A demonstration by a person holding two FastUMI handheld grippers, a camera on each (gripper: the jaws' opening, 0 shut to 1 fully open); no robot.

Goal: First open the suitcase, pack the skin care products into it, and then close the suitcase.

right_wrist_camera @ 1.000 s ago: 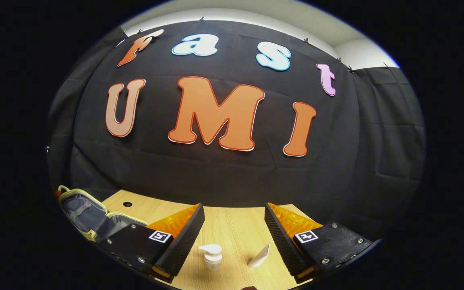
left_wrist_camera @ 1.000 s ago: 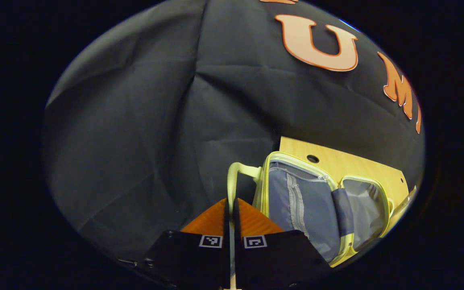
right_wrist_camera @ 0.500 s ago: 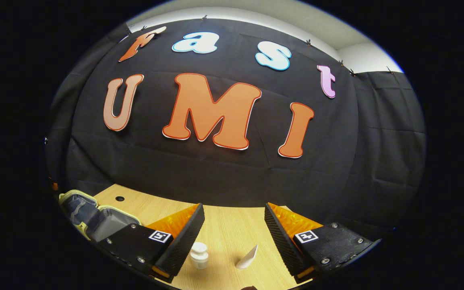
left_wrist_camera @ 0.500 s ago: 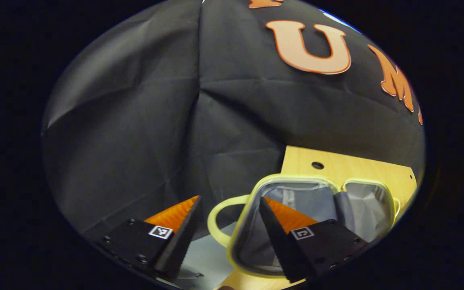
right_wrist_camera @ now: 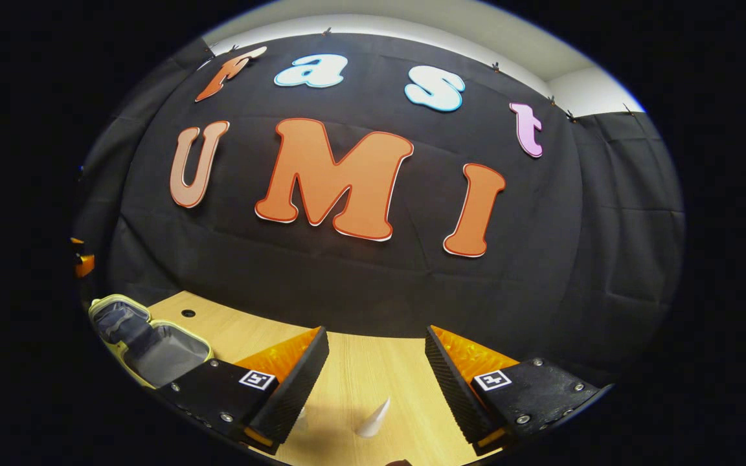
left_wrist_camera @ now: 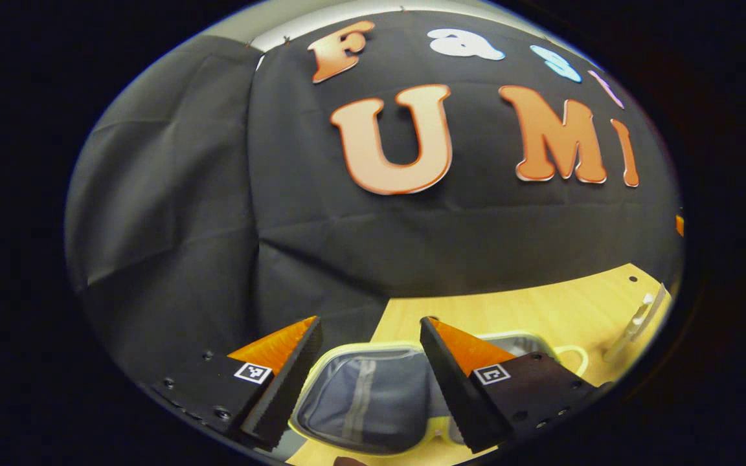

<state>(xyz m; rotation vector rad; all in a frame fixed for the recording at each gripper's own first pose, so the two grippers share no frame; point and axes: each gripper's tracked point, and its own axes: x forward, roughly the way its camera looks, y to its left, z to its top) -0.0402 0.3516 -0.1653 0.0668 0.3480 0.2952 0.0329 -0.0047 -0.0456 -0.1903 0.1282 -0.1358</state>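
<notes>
Suitcase (left_wrist_camera: 366,401) lies open on the worktop (left_wrist_camera: 509,310), step one done. Both our grippers, left gripper (left_wrist_camera: 370,382) and right gripper (right_wrist_camera: 376,388), are spread and empty. White tube (right_wrist_camera: 373,419) sits between the right gripper's fingers, unpacked; closing remains.

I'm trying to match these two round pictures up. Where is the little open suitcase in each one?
Left gripper view: the suitcase lies open at the bottom centre, between the left gripper's fingers.
Right gripper view: the suitcase lies open at the lower left, at the table's far left end.
Shared landmark: the wooden table under it.
</notes>
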